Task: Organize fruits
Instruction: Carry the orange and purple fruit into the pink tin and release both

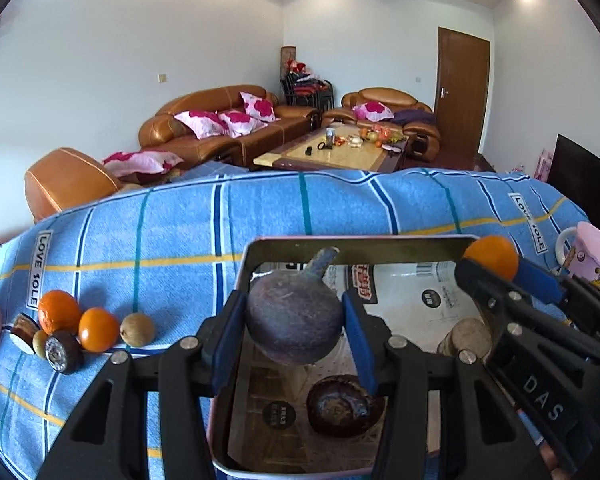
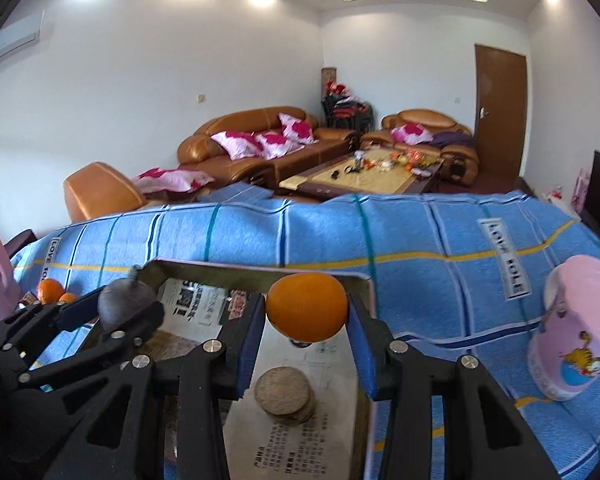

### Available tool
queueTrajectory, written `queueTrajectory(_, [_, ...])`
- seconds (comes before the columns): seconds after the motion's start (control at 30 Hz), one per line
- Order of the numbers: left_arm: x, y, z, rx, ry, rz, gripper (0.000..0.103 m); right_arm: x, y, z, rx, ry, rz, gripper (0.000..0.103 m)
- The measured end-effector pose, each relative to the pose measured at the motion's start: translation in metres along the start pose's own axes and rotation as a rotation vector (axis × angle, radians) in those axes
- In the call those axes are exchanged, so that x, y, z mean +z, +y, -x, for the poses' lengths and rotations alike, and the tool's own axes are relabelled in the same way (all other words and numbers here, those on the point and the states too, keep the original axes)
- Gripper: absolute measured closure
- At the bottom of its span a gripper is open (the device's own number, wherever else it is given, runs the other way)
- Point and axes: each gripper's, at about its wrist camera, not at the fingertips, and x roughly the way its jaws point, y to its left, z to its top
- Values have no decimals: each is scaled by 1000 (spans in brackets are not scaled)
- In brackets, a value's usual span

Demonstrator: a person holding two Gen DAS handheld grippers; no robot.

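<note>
My left gripper (image 1: 296, 322) is shut on a dark purple round fruit with a stem (image 1: 294, 320), held above a metal tray (image 1: 356, 246) lined with printed paper. In the tray lie a dark brown fruit (image 1: 342, 404) and a stack of round tan discs (image 1: 466, 338). My right gripper (image 2: 307, 308) is shut on an orange (image 2: 307, 306) over the same tray (image 2: 260, 270), above the tan discs (image 2: 284, 394). Each gripper shows at the edge of the other's view: the right one (image 1: 496, 268), the left one (image 2: 126, 304).
On the blue checked cloth (image 1: 260, 208) at the left lie two oranges (image 1: 60, 312), a brownish-green fruit (image 1: 137, 329) and dark cut pieces (image 1: 62, 352). A pink cartoon mug (image 2: 576, 324) stands right of the tray. Sofas and a coffee table (image 1: 340, 152) lie beyond.
</note>
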Motion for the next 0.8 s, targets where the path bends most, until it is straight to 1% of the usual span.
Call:
queueTrajectory(0.13, [0,3,-3,-5,21,7,52,-1,-1,-4,13,18,-9,59])
queueTrajectory(0.2, [-1,2,-6,-12,41,0,52,-1,-1,-7,27,33,-13,59])
queueTrajectory(0.3, [-1,-2,-6,-6,46,-15,52,-2,-1,-10,45,51,-24,59])
queueTrajectory(0.53, [-1,-3,-6,-4,46,-17,52,-3,-7,-19,94,91,-88,59])
queueTrajectory(0.73, [-2,2,-3,2,39,-6,51,-3,-5,-20,117,102,-99,59])
queueTrajectory(0.8, [-3,2,1,9,22,-7,51,-4,-6,-19,127,96,-112,59])
